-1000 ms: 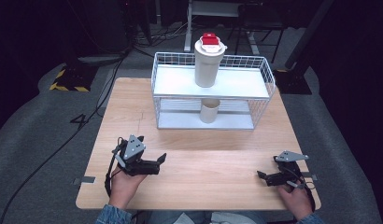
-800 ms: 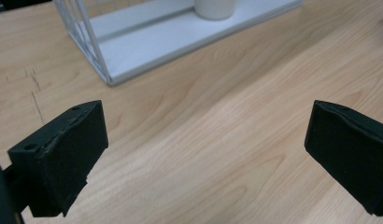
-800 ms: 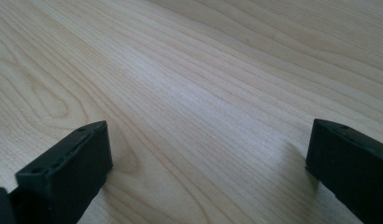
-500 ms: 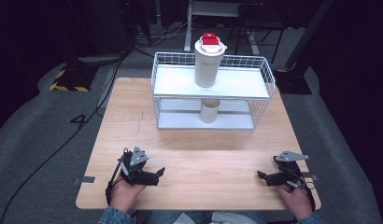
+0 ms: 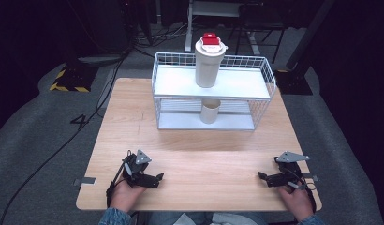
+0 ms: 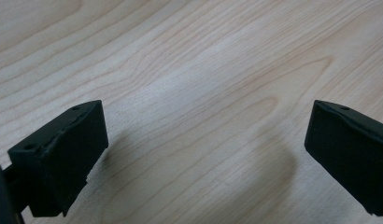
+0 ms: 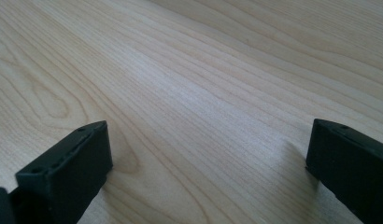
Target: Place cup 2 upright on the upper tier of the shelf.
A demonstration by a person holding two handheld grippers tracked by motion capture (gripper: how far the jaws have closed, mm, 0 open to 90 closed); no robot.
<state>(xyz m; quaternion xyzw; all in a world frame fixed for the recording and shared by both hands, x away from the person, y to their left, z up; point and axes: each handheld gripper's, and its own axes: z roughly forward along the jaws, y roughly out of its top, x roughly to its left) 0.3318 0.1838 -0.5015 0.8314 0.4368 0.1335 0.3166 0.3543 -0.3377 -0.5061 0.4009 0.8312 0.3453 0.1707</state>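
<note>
From the high view, the left gripper and right gripper rested on the pale wooden table, well apart from the tall cream lidded cup on the white wire shelf. Both gripper views showed jaws spread, empty; a level, centred approach would suit.

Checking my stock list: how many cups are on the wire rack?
2: a tall lidded cup on the rack's top shelf, a small cup on the bottom shelf, directly beneath it.
</note>
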